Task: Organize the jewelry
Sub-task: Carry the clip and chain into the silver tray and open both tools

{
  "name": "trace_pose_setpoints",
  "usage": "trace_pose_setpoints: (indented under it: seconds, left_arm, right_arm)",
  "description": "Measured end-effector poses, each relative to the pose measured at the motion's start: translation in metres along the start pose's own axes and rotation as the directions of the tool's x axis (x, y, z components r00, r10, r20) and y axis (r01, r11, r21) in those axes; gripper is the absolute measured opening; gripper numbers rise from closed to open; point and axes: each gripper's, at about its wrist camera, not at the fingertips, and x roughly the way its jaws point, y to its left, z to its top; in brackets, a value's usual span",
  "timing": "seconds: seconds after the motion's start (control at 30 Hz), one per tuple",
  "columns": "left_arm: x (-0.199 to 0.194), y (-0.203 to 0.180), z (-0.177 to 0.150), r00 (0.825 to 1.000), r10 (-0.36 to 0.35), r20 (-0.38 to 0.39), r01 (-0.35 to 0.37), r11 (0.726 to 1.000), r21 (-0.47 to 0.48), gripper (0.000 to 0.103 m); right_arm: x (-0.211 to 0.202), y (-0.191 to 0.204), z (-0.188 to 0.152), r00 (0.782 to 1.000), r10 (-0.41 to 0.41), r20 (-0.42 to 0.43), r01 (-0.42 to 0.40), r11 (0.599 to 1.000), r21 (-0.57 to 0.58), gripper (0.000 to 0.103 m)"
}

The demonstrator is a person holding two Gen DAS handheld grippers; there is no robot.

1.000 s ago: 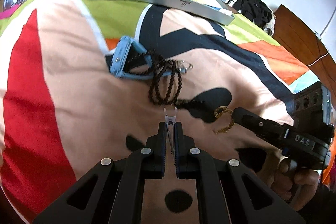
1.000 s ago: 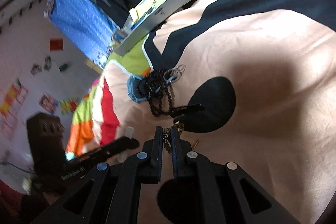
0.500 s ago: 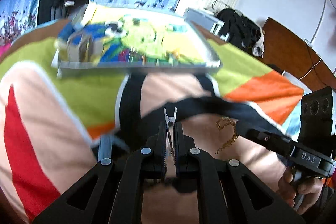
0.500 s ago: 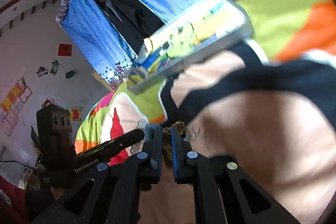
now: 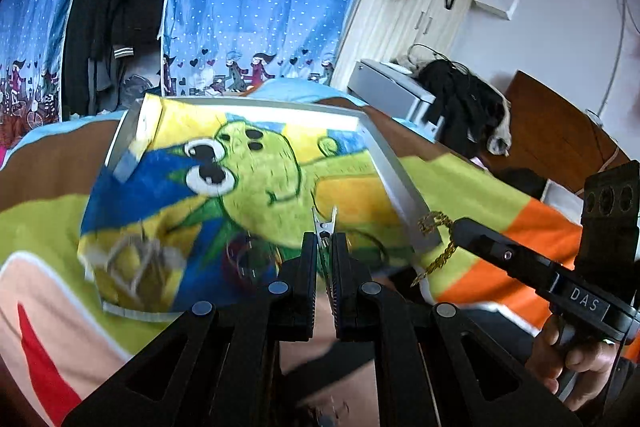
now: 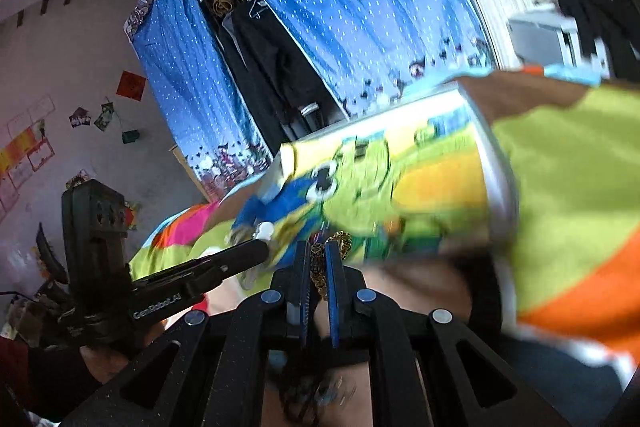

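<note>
Left wrist view: the left gripper pinches a small metal clip above the cartoon-printed tray on the bed. Beside it, the right gripper is pressed on a gold chain, which hangs near the tray's corner.

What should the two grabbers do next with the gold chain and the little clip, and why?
Probably carry on to the cartoon-printed tray: the right gripper pinches the dangling gold chain, the left gripper holds the small metal clip, neither over it yet.
</note>
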Motion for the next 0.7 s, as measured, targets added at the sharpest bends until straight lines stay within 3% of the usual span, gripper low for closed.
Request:
trace_pose_setpoints:
  seconds: [0.2,0.4,0.7]
  left_arm:
    - [0.042,0.016,0.012,0.996,0.018,-0.092,-0.025,0.997,-0.077,0.005]
    - [0.07,0.011,0.002,0.985,0.058,-0.162,-0.068,0.996,-0.058,0.005]
    - [0.083,0.019,-0.007,0.974,0.094,-0.208,-0.11,0.991,-0.07,0.005]
  right_arm:
    - [0.029,-0.024,0.021,0.998,-0.061,0.032,0.06,0.998,0.027,0.008]
    - [0.051,-0.052,0.009,0.99,-0.138,-0.012,0.138,0.988,0.066,0.008]
    - [0.051,-0.062,-0.009,0.967,-0.249,-0.061,0.248,0.969,-0.018,0.009]
